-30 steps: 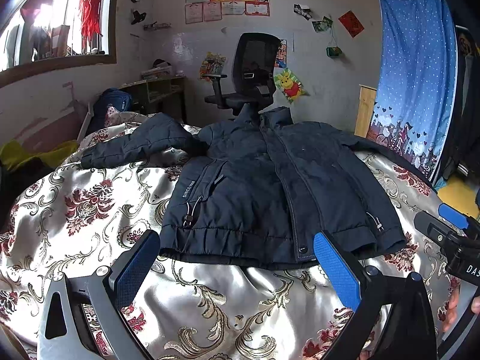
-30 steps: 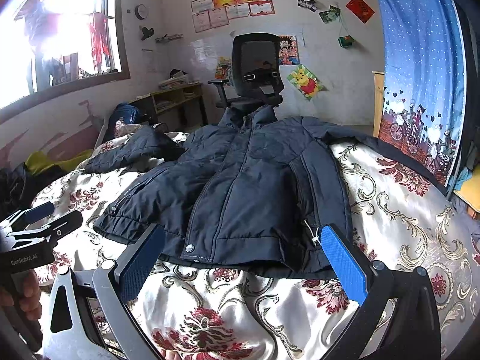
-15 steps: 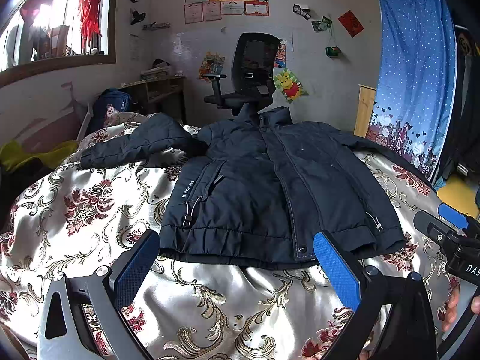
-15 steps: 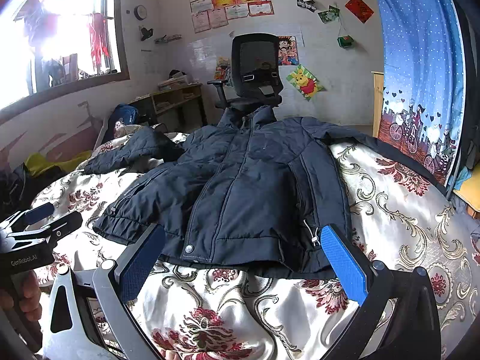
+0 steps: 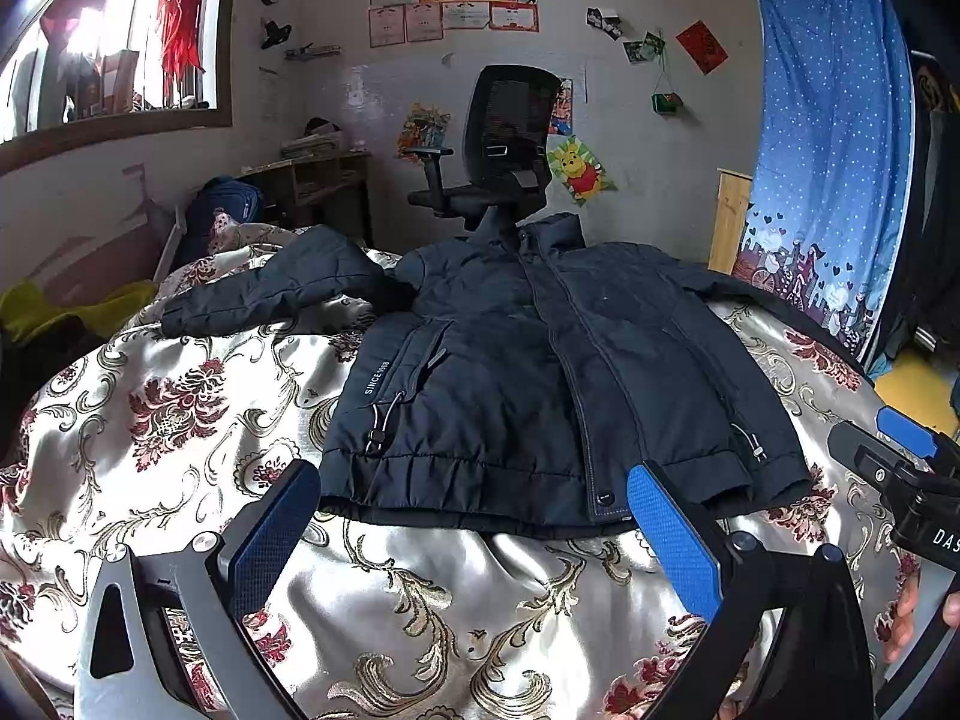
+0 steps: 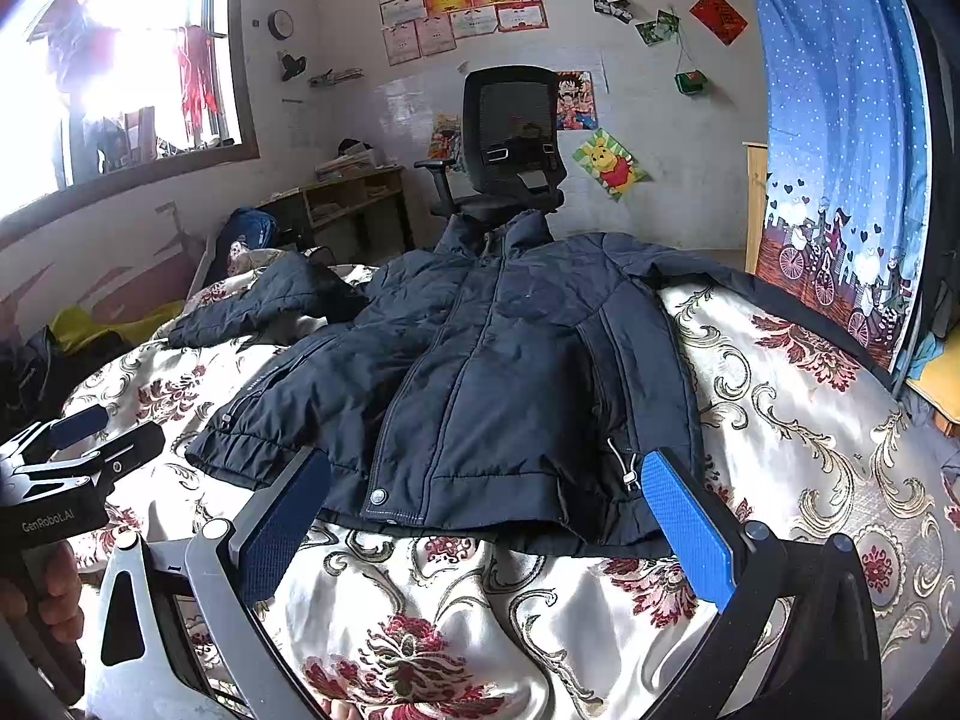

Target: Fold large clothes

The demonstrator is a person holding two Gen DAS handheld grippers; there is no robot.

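A dark navy padded jacket [image 5: 540, 372] [image 6: 498, 372] lies front up and zipped on a bed, collar toward the far side, hem toward me. Its left sleeve [image 5: 282, 288] stretches out to the left; the right sleeve [image 6: 708, 270] runs along the bed's right edge. My left gripper [image 5: 474, 510] is open, hovering just short of the hem's middle. My right gripper [image 6: 486, 498] is open too, near the hem's right part, touching nothing. Each gripper shows at the edge of the other's view.
A cream satin bedspread with red flowers [image 5: 180, 408] [image 6: 798, 408] covers the bed. A black office chair [image 5: 504, 144] stands behind the collar, a wooden desk [image 5: 312, 180] to its left. A blue curtain [image 5: 828, 138] hangs at right. Yellow cloth [image 5: 72, 312] lies at far left.
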